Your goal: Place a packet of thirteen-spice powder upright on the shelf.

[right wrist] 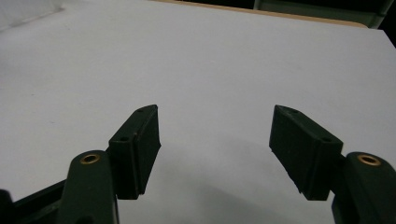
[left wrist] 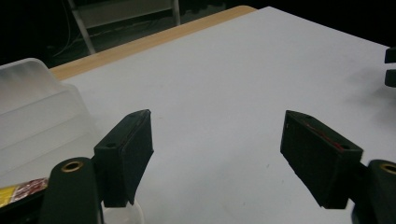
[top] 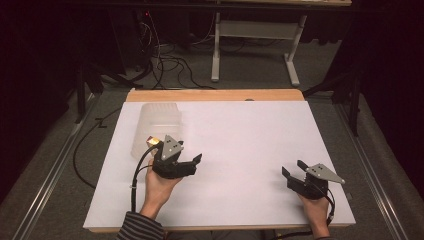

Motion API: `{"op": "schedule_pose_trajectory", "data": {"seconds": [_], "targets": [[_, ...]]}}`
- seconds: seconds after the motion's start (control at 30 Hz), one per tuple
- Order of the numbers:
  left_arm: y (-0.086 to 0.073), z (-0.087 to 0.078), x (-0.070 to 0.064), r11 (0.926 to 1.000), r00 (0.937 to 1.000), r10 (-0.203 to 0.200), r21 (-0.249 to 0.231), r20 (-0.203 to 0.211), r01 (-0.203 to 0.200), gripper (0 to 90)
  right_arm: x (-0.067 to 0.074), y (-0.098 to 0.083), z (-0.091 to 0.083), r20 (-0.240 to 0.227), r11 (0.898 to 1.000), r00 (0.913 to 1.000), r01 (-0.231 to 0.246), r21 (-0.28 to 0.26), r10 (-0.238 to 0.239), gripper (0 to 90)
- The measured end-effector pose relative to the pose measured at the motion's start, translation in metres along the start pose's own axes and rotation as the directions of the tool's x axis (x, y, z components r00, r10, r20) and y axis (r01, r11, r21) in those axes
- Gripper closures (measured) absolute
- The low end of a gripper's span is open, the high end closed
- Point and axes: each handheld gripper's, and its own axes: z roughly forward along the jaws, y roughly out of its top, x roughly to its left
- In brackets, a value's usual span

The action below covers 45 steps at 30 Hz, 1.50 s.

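**Both tongs gaping over a bare white worktop, frosted plastic tub at ten o'clock**

The left tongs [top: 192, 162] are hovering low over the worktop [top: 240, 140], their two matte black jaws spreading wide with nothing between them. In the left gripper view these left tongs [left wrist: 217, 144] are showing blocky, wedge-shaped pads on rounded arms, each arm carrying a small brass-ringed hole. A grey three-cornered metal plate is sitting on top of the body, and a black cable is looping back from it toward the person's striped sleeve [top: 141, 227].

The translucent plastic container [top: 156, 127] is standing at about ten o'clock on the worktop, just beside and beyond the left tongs; whether it is touching them cannot be told. Its walls are looking milky and softly ribbed, with rounded corners. In the left gripper view the container [left wrist: 32, 107] is rising at nine o'clock as a stepped, frosted wall.

The right tongs [top: 294, 169] are resting at about four o'clock, well apart from the container, likewise standing wide and holding nothing. In the right gripper view the right tongs [right wrist: 215, 149] are framing only smooth, matte white surface.

The worktop is lying flat and paper-white, with a strip of pale wood edging running along its twelve o'clock side.
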Motion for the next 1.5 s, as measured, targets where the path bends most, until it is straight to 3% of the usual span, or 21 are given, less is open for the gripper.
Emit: {"op": "schedule_pose_trajectory", "data": {"seconds": [0.4, 0.9, 0.93, 1.0, 1.2, 1.3, 1.33, 1.43, 1.5], "targets": [[-0.012, -0.001, 0.003, 0.9995, 0.9999, 0.005, 0.031, 0.011, -0.005, 25.9, 0.000, 0.000, 0.000, 0.001, 1.000, 1.0000, 0.004, -0.001, -0.004, 34.0], [-0.026, 0.002, 0.011, 0.9972, 0.9994, -0.028, 0.068, -0.020, 0.030, 25.8, 0.000, 0.000, 0.000, 0.002, 1.000, 1.0000, 0.002, 0.001, -0.002, 34.0], [-0.027, 0.002, 0.012, 0.9973, 0.9999, -0.011, 0.073, -0.012, 0.012, 25.8, 0.000, 0.000, 0.000, 0.002, 1.000, 1.0000, 0.002, 0.001, -0.002, 34.0], [-0.029, 0.001, 0.013, 0.9965, 0.9997, -0.019, 0.081, -0.016, 0.020, 25.7, 0.000, 0.000, 0.000, 0.002, 1.000, 1.0000, 0.002, 0.002, -0.002, 34.0], [-0.033, 0.003, 0.016, 0.9955, 0.9988, -0.040, 0.085, -0.029, 0.043, 25.7, 0.000, 0.000, 0.000, 0.002, 1.000, 1.0000, 0.003, 0.003, -0.003, 34.0], [-0.036, 0.004, 0.018, 0.9956, 0.9986, -0.039, 0.083, -0.035, 0.042, 25.7, 0.000, 0.000, 0.000, 0.001, 1.000, 1.0000, 0.001, 0.005, -0.001, 34.0], [-0.037, 0.005, 0.020, 0.9963, 0.9995, -0.019, 0.083, -0.026, 0.021, 25.7, 0.000, 0.000, 0.000, 0.002, 1.000, 1.0000, 0.003, 0.004, -0.003, 34.0], [-0.041, 0.006, 0.021, 0.9961, 0.9984, -0.045, 0.075, -0.033, 0.048, 26.2, 0.000, 0.000, 0.000, 0.001, 1.000, 1.0000, 0.000, 0.006, 0.000, 34.0], [-0.044, 0.008, 0.024, 0.9965, 0.9988, -0.037, 0.074, -0.032, 0.039, 26.3, 0.000, 0.000, 0.000, 0.001, 1.000, 1.0000, 0.002, 0.005, -0.002, 34.0]]}}
